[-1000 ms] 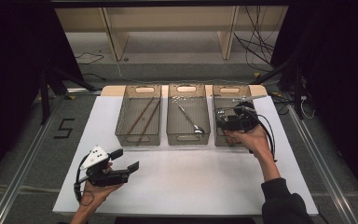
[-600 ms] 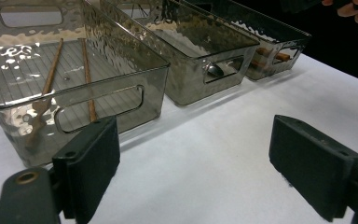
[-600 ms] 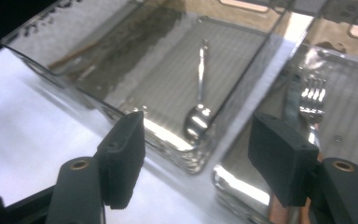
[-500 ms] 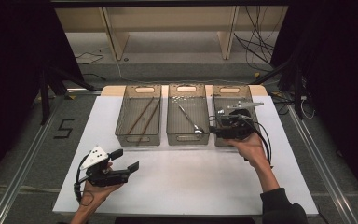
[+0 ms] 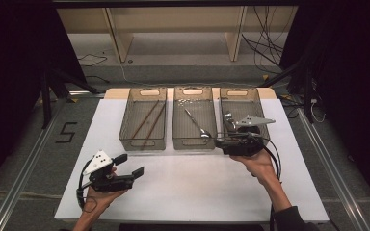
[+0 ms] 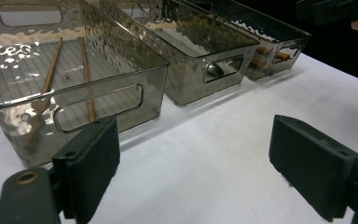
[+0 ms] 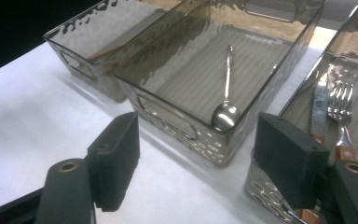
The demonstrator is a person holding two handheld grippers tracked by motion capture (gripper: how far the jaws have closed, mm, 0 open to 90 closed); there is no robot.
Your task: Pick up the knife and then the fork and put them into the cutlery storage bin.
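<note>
Three smoky clear bins stand in a row at the back of the white table. The left bin holds two brown chopsticks. A metal spoon lies in the middle bin. The right bin holds a fork and a knife. My right gripper hovers at the near ends of the middle and right bins, pointing left. Its jaws have just been opening, with nothing gripped. My left gripper stands open and empty near the table's front left.
The white tabletop stretches bare between the bins and the front edge. Behind the table stand a wooden shelf frame and loose cables on the floor. Metal rails run along both sides.
My right gripper has come from above the right bin leftward and nearer, to the bins' front ends, and its jaws stand wider. The left gripper has stayed put.
</note>
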